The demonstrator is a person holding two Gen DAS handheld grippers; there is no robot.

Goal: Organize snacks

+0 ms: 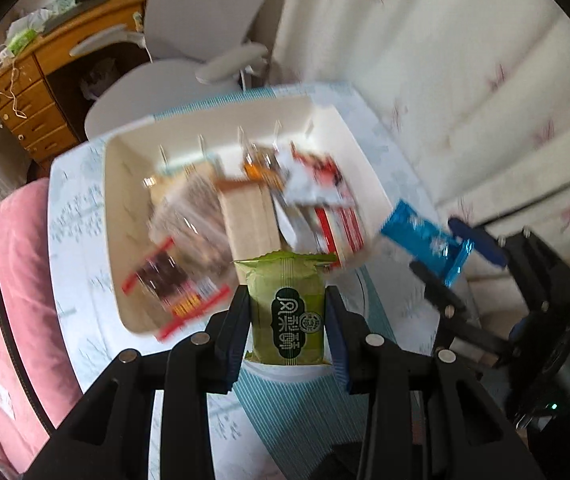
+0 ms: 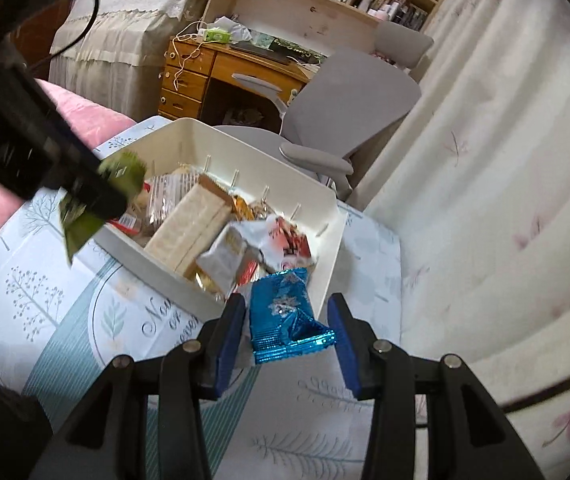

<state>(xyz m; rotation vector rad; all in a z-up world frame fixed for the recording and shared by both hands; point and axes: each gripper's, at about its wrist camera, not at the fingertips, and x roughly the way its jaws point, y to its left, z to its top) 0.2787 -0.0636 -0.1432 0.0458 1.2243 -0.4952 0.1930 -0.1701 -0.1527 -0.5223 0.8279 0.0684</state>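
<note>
Two grippers each hold a snack: the left gripper (image 1: 288,320) pinches a green packet (image 1: 288,308), the right gripper (image 2: 288,330) a blue foil packet (image 2: 285,312). Beyond them, a white bin (image 1: 133,280) of snacks sits on the tree-patterned tablecloth (image 2: 25,280).

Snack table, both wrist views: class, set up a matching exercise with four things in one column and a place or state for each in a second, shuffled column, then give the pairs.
Things:
1. green packet
2. blue packet
3. white bin
4. grey chair

Places or states:
A. behind the table
B. in the right hand-held gripper
C. holds mixed snacks
D. in the left hand-held gripper

Pairs: 1-D, 2-B, 3-C, 4-A
</note>
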